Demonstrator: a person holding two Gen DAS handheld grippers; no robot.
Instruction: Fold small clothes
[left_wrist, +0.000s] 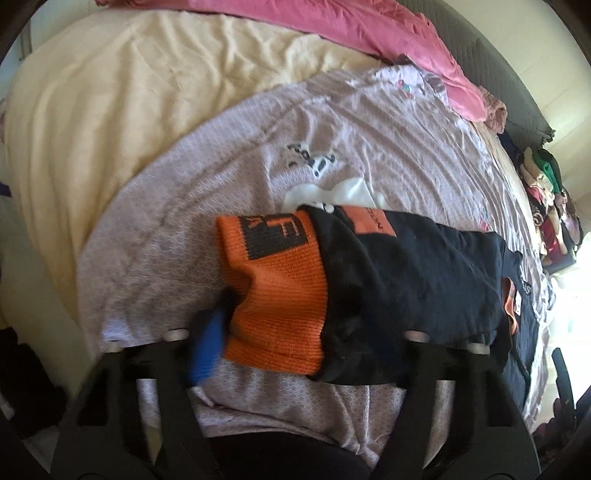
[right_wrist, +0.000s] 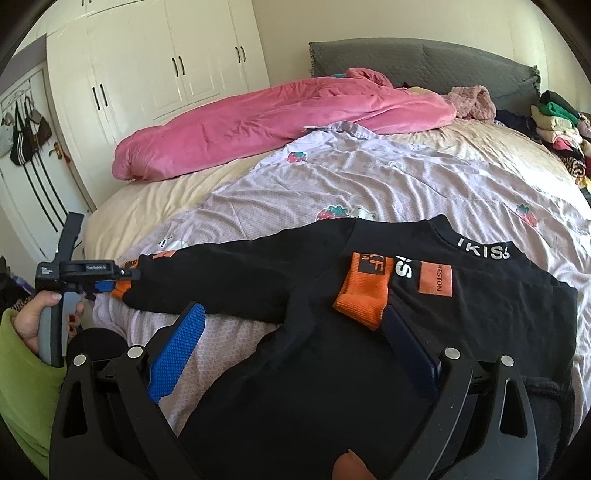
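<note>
A small black sweatshirt (right_wrist: 332, 332) with orange cuffs lies on the lilac sheet. Its right sleeve is folded across the chest, orange cuff (right_wrist: 364, 291) on top. Its left sleeve (right_wrist: 221, 280) stretches out to the left. My left gripper (right_wrist: 110, 286) is at that sleeve's end, and in the left wrist view its fingers (left_wrist: 210, 343) close around the orange cuff (left_wrist: 277, 295). My right gripper (right_wrist: 291, 343) is open above the sweatshirt's body, its blue pads (right_wrist: 177, 350) wide apart and holding nothing.
A pink quilt (right_wrist: 277, 122) lies across the far side of the bed. A grey headboard (right_wrist: 424, 62) is behind it. A pile of folded clothes (right_wrist: 561, 129) sits at the far right. White wardrobes (right_wrist: 166, 66) stand to the left.
</note>
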